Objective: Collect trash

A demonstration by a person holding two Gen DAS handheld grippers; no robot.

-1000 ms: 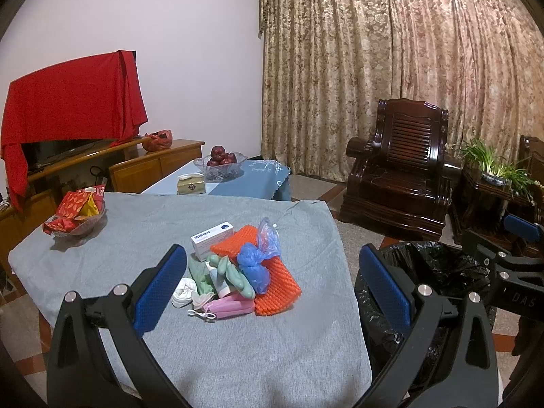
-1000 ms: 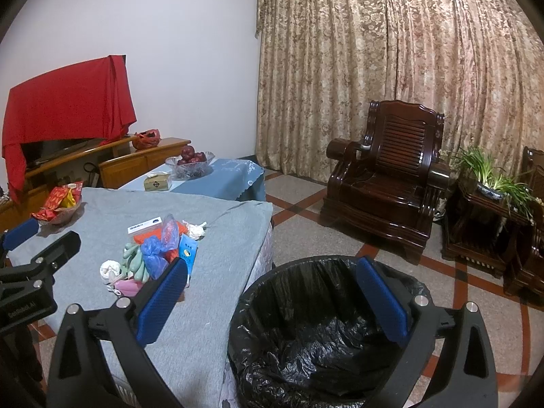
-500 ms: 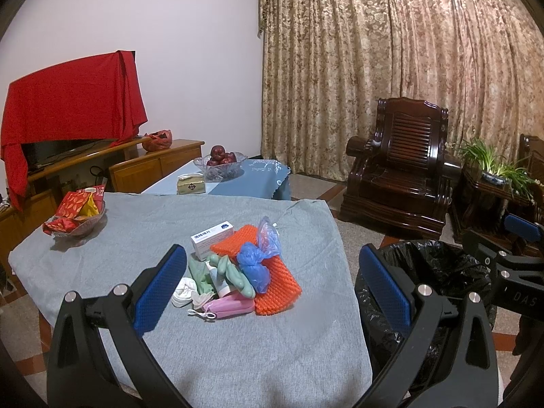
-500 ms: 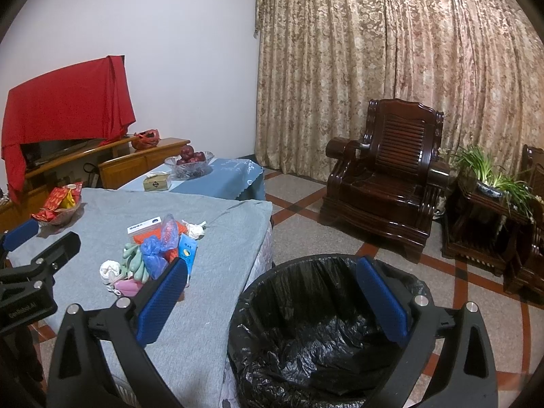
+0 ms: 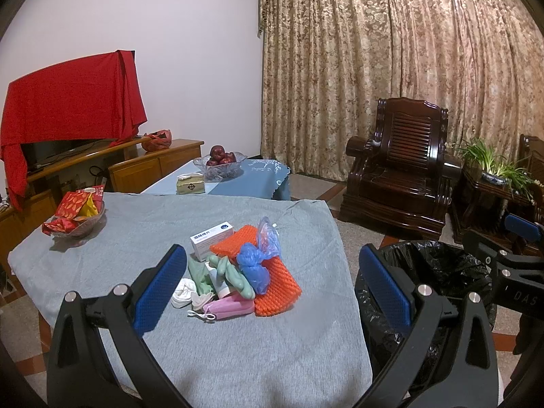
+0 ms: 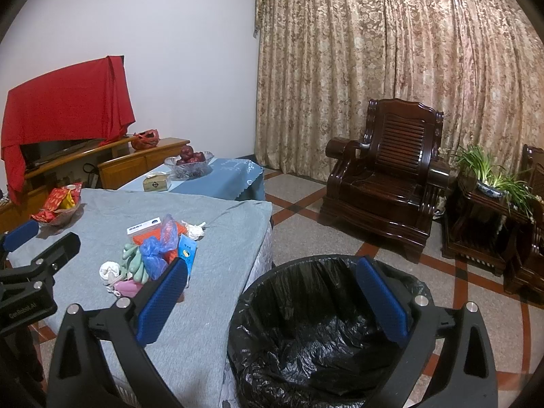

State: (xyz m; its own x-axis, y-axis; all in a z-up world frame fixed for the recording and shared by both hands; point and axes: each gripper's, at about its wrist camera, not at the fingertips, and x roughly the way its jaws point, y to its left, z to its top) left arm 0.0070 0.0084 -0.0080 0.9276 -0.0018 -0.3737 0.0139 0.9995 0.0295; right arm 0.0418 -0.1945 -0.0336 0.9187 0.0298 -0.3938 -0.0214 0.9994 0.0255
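Both tongs hang wide open with nothing between their blue pads: the left tongs (image 5: pixel 272 292) hover over the near side of the grey-clothed bench (image 5: pixel 136 238), the right tongs (image 6: pixel 272 302) sit above the trash bin (image 6: pixel 306 333), lined with a crinkled black bag, standing on the floor just beside the bench's corner. And there's the trash pile (image 5: pixel 238 272) in a loose heap mid-bench: a white box (image 5: pixel 211 239) with blue print at the back, orange bumpy foam netting (image 5: pixel 275 282) underneath, a crumpled blue plastic bag (image 5: pixel 253 265) on top, pale green gloves (image 5: pixel 231 273), I'd say, though it's hard to be sure, a pink face mask (image 5: pixel 226 307) at the front and a white crumpled wad (image 5: pixel 182 292) at the left edge. From the right view, a small blue packet (image 6: pixel 187 250) leans at the heap's right side.
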